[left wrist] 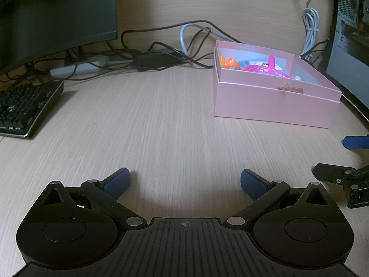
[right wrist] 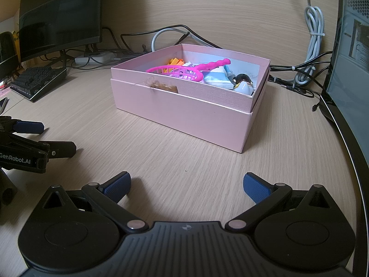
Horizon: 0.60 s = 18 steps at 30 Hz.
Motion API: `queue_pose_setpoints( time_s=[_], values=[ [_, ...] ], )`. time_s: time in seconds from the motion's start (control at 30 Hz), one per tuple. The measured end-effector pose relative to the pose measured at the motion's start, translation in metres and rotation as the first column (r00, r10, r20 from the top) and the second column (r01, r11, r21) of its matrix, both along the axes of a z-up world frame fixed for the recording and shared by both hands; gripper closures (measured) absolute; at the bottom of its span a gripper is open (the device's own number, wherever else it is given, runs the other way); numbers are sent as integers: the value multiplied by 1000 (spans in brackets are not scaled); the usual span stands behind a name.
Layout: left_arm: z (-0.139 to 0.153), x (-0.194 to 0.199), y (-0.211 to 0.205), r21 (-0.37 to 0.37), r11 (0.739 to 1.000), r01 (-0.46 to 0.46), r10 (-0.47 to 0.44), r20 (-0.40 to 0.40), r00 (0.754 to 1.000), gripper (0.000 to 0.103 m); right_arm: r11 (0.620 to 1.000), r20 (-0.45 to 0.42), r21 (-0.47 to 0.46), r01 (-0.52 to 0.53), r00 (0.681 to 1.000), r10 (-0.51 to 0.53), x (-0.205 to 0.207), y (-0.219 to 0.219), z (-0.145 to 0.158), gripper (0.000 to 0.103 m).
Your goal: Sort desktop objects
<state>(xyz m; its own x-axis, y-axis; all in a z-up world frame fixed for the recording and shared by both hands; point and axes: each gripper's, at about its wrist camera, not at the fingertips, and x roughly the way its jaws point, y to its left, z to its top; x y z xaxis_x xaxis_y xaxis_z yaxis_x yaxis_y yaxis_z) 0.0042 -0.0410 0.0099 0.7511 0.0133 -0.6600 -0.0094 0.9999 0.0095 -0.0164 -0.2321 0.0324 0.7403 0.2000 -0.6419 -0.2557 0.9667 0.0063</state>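
Note:
A pink box (left wrist: 272,102) (right wrist: 184,110) stands on the wooden desk (left wrist: 161,127). Inside lie a pink toy racket (right wrist: 184,70), an orange toy (left wrist: 231,63), a blue-and-white packet (right wrist: 218,76) and a small dark-haired figure (right wrist: 243,83). My left gripper (left wrist: 184,183) is open and empty, low over bare desk to the left of the box. My right gripper (right wrist: 186,185) is open and empty, in front of the box. The right gripper's fingers (left wrist: 355,142) show at the right edge of the left wrist view; the left gripper's fingers (right wrist: 28,127) show at the left edge of the right wrist view.
A black keyboard (left wrist: 23,110) and a monitor (left wrist: 55,16) sit at the left. Tangled cables and a power strip (left wrist: 78,68) run along the back. A coiled white cable (right wrist: 311,46) hangs at the right, beside a computer case (right wrist: 350,46).

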Motion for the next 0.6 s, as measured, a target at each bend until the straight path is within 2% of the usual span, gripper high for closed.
queue_pose_setpoints(
  time_s=[0.6],
  values=[
    [0,0,0,0,1000,0,0,0,1000,0,1000,0,0,0,1000,0,0,0,0,0]
  ],
)
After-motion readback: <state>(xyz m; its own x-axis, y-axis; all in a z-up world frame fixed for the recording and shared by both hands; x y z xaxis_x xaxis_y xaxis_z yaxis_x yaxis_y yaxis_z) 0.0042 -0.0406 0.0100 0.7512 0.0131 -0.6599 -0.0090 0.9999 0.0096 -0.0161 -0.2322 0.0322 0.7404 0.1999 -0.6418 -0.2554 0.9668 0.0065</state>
